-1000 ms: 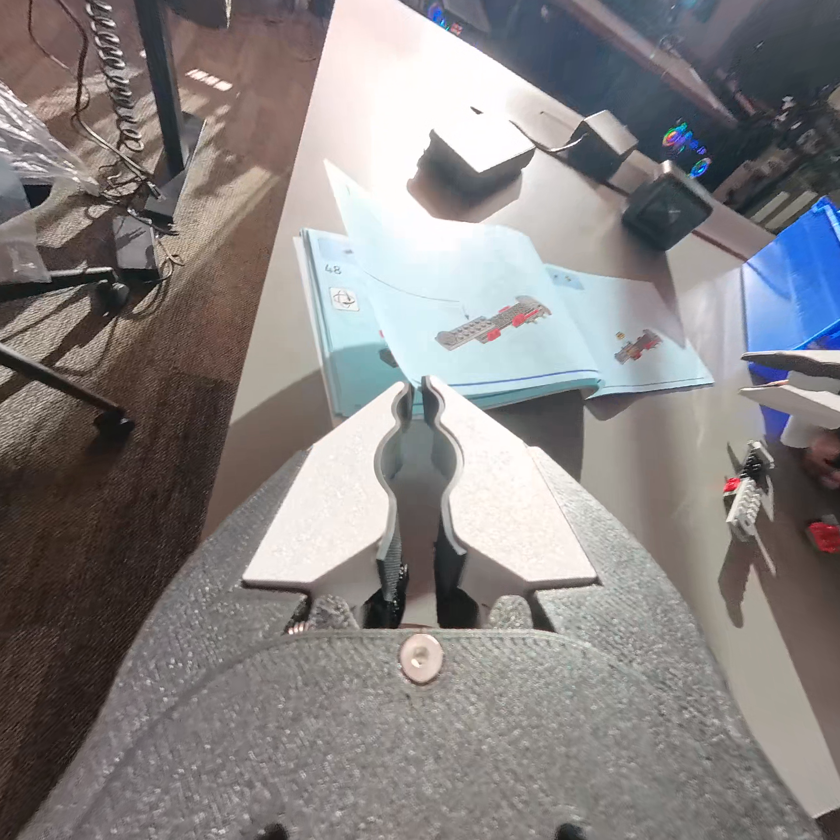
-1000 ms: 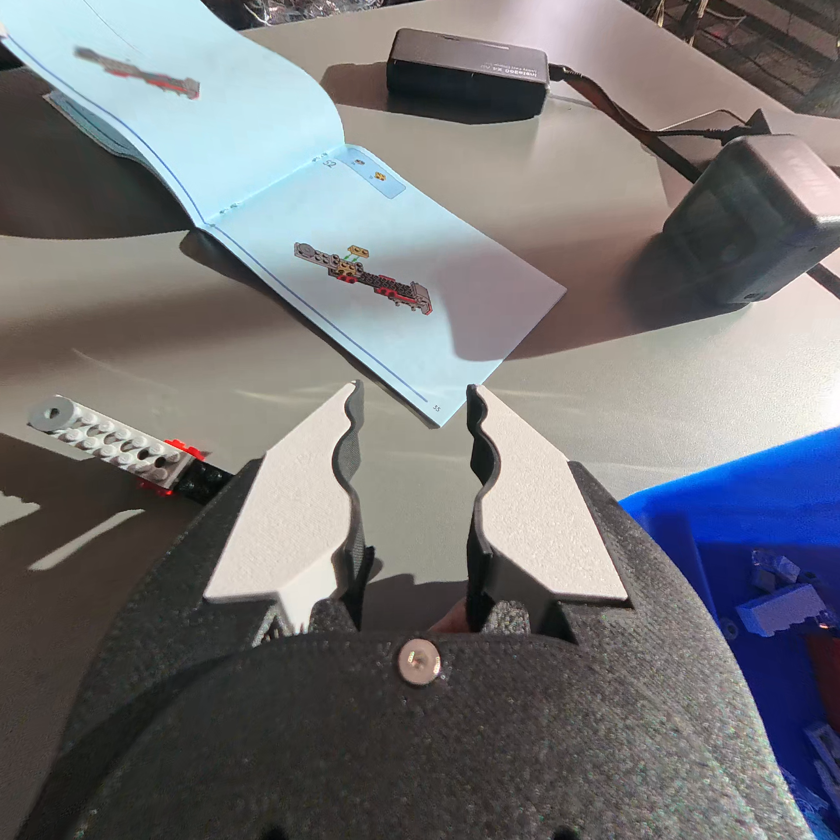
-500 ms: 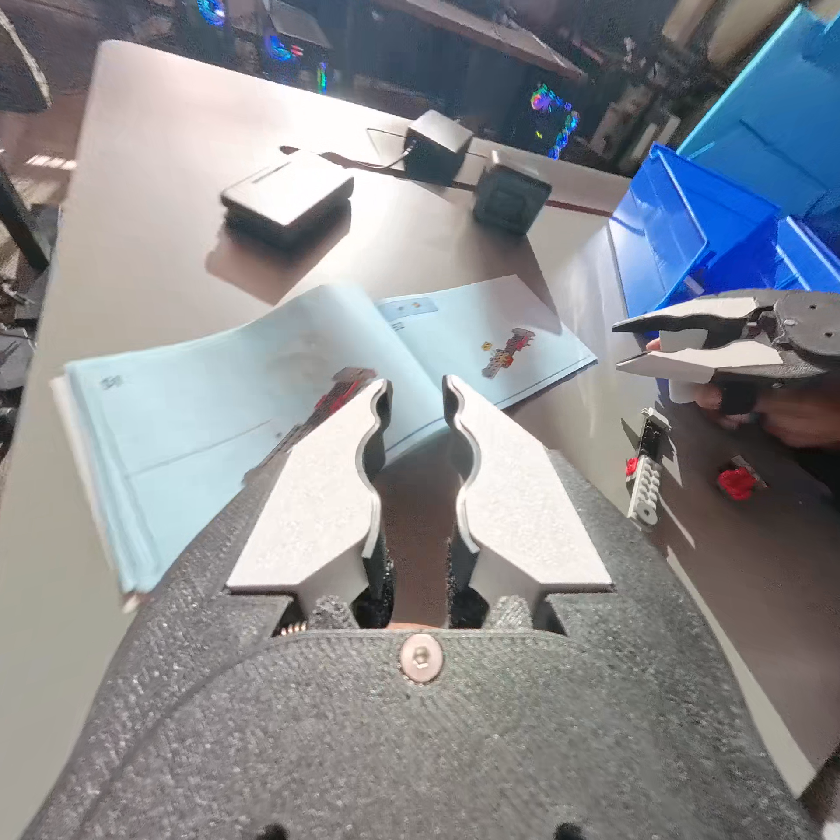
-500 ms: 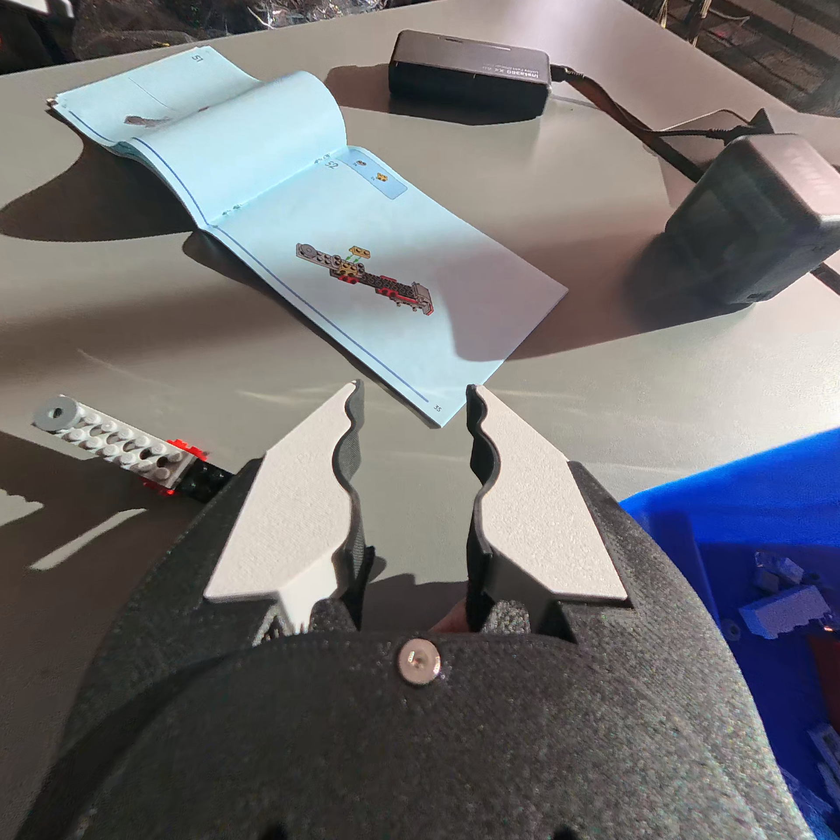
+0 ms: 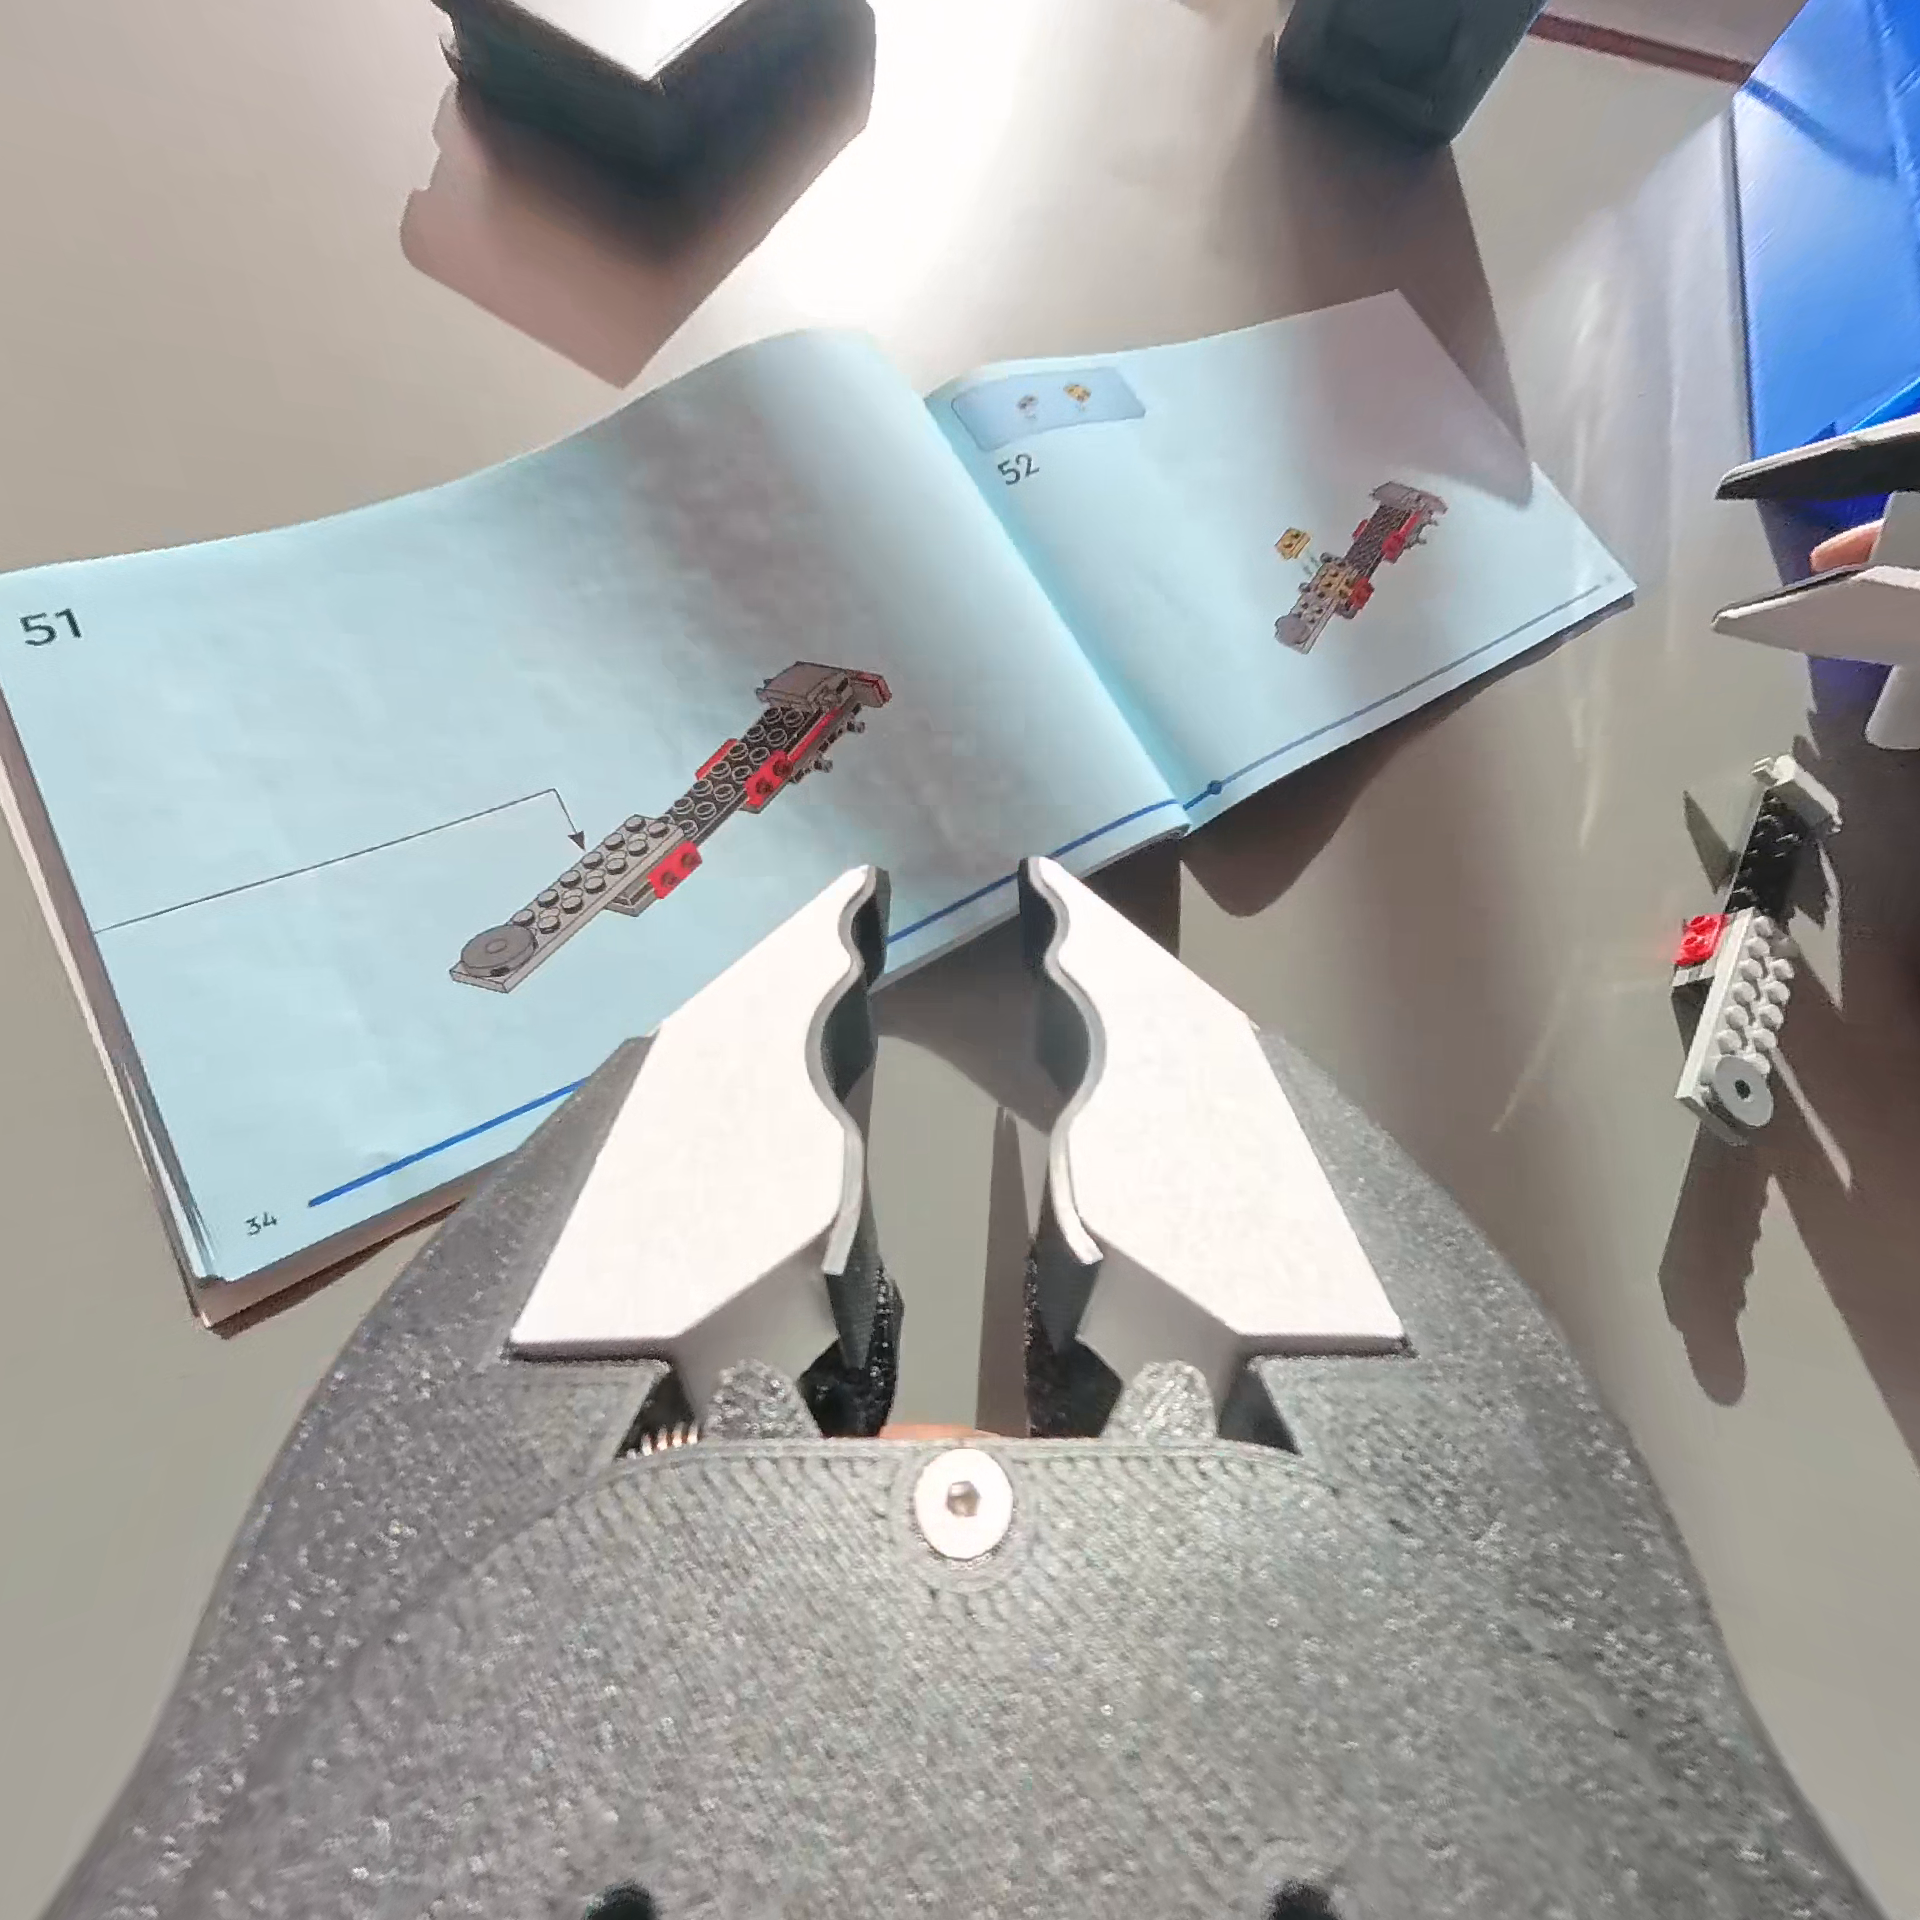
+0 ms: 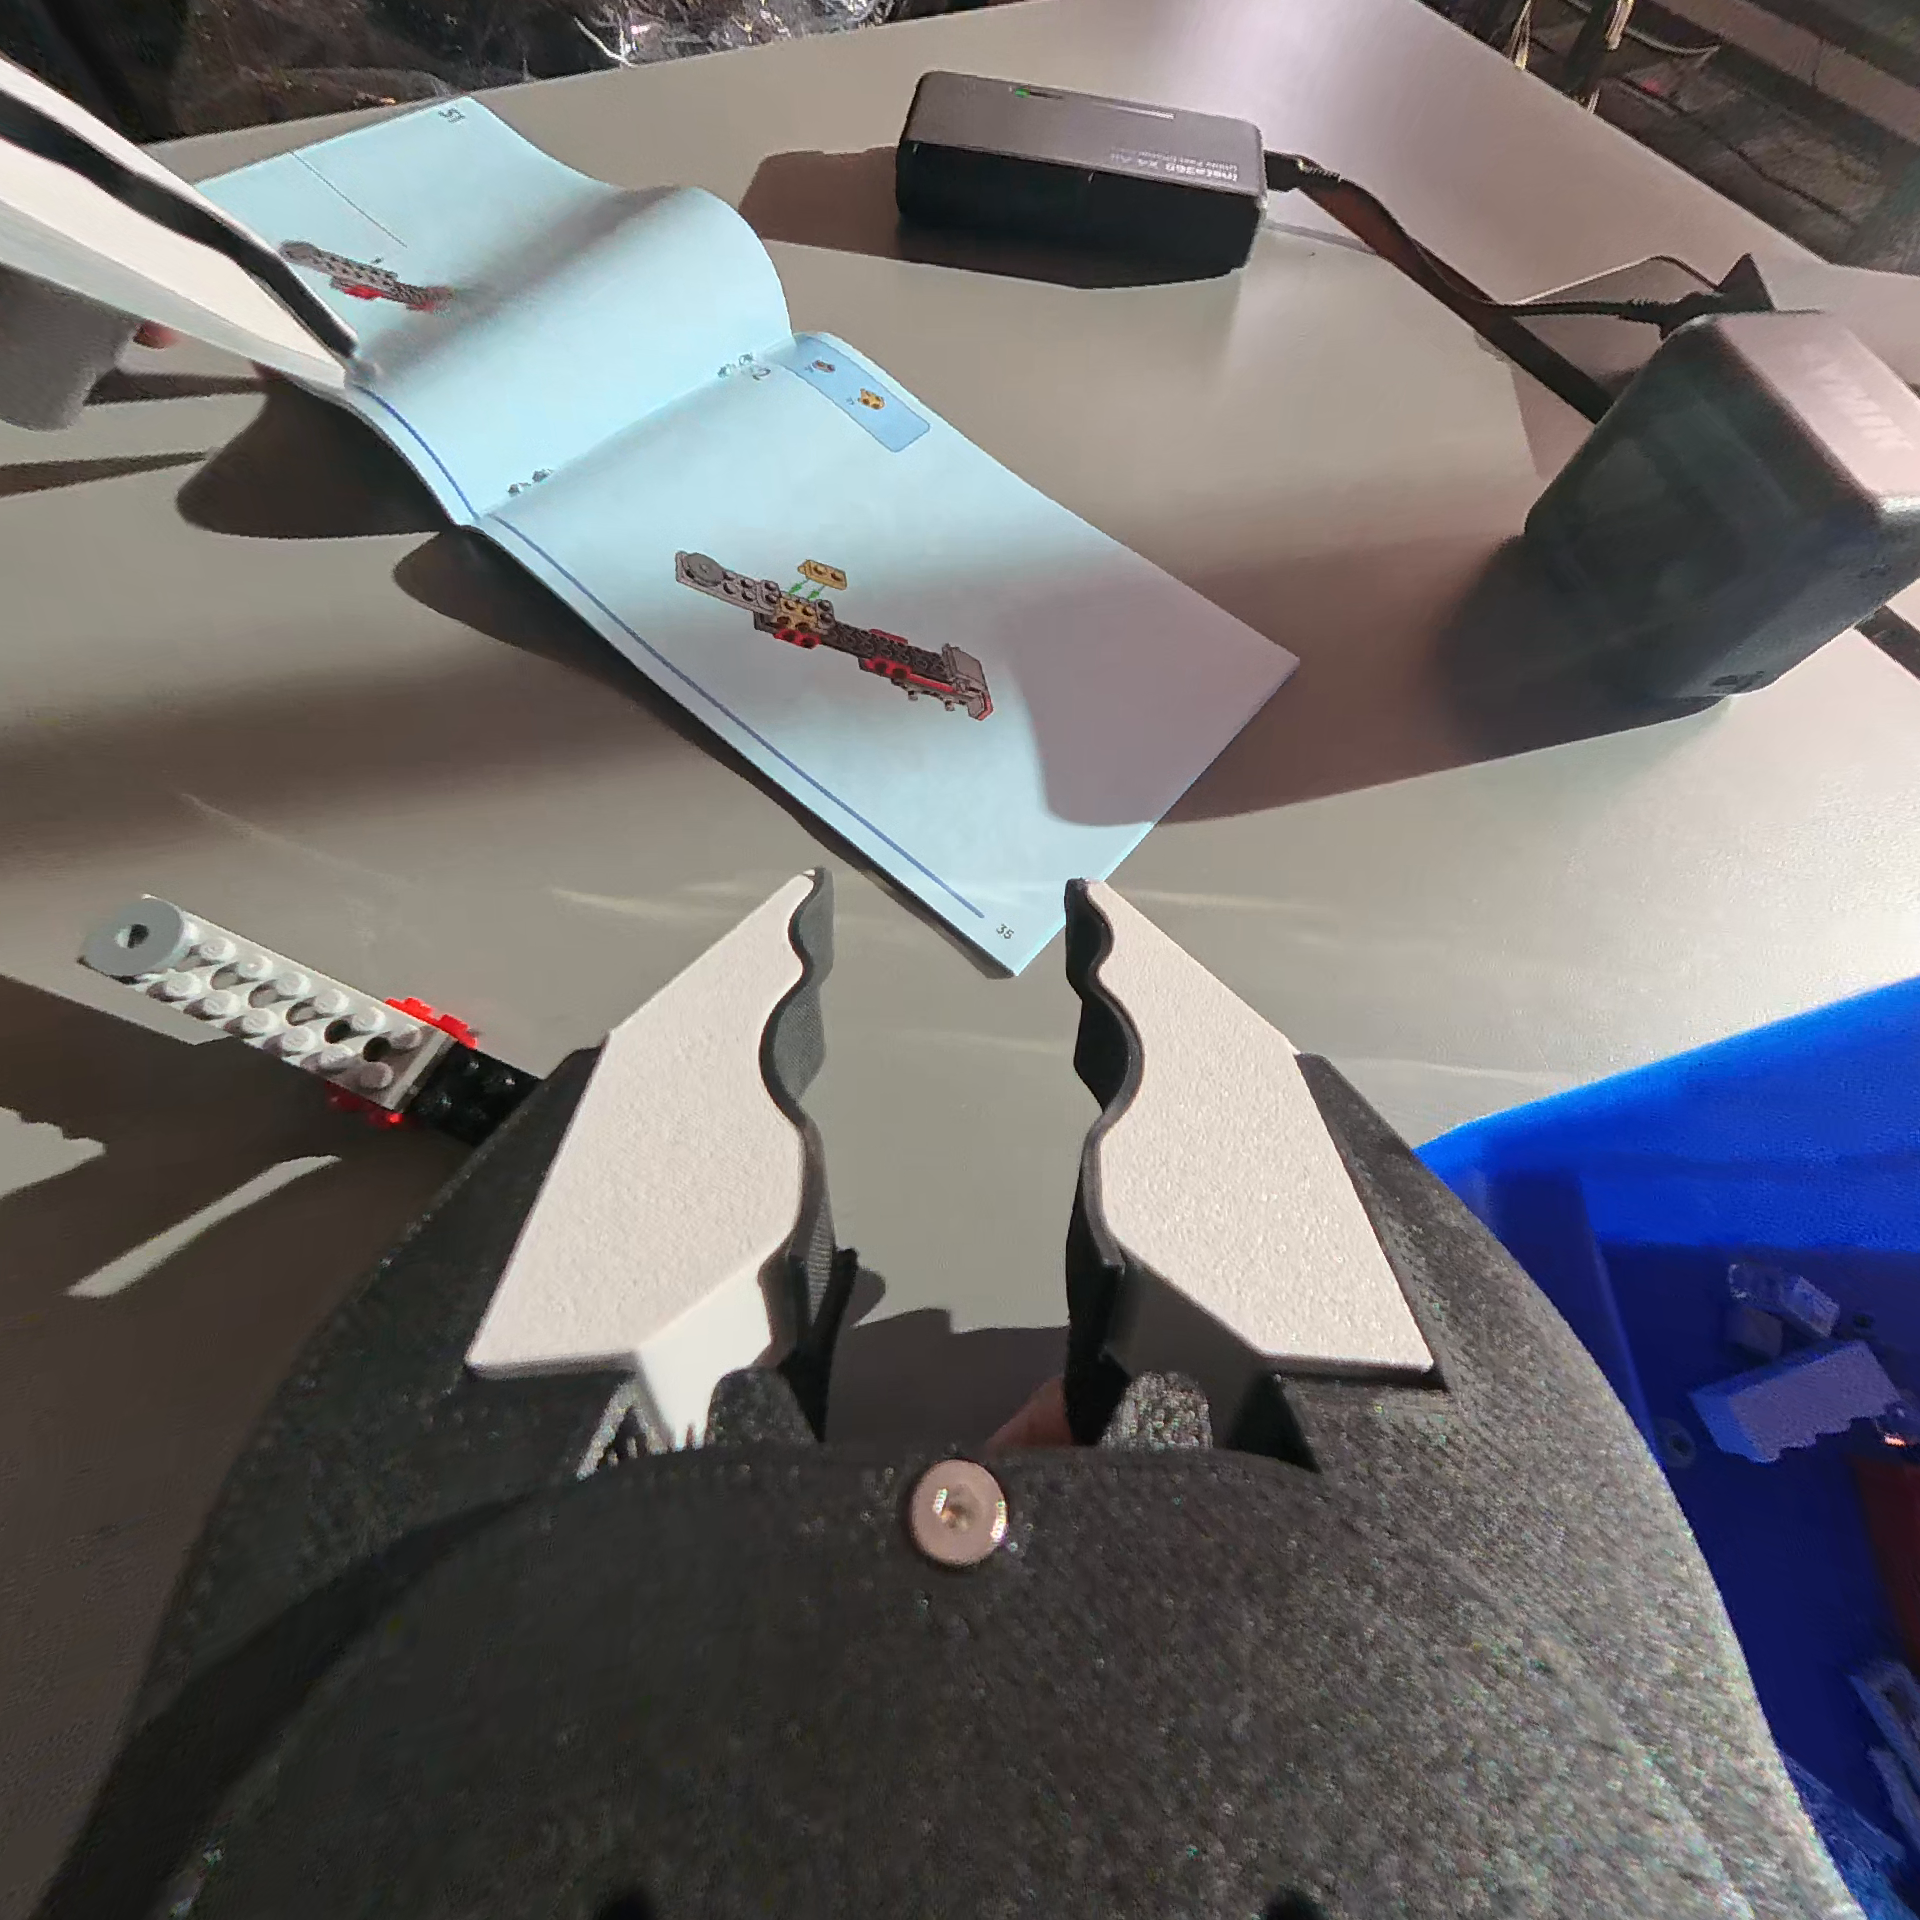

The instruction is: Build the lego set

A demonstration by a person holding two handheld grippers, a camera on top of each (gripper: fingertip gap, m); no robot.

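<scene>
An open light-blue instruction booklet (image 5: 623, 665) lies on the grey table; it also shows in the right wrist view (image 6: 935, 644). A partly built lego strip of grey, black and red pieces (image 5: 1745, 966) lies to its right, and shows at the left of the right wrist view (image 6: 281, 1008). My left gripper (image 5: 951, 883) is open and empty, just above the booklet's near edge. My right gripper (image 6: 945, 894) is open and empty, above bare table near the booklet's corner. The left gripper's fingers (image 6: 156, 270) reach over the booklet's far page.
A blue bin (image 6: 1714, 1247) with loose lego pieces stands at the right, also seen in the left wrist view (image 5: 1829, 208). A flat black box (image 6: 1081, 166) with a cable and a dark cube-shaped device (image 6: 1714, 499) sit beyond the booklet. About 25 centimetres separates my left fingertips from my right.
My left gripper opened from shut and swung from the table's left side to over the booklet. The lifted page has settled flat. My right gripper has stayed put.
</scene>
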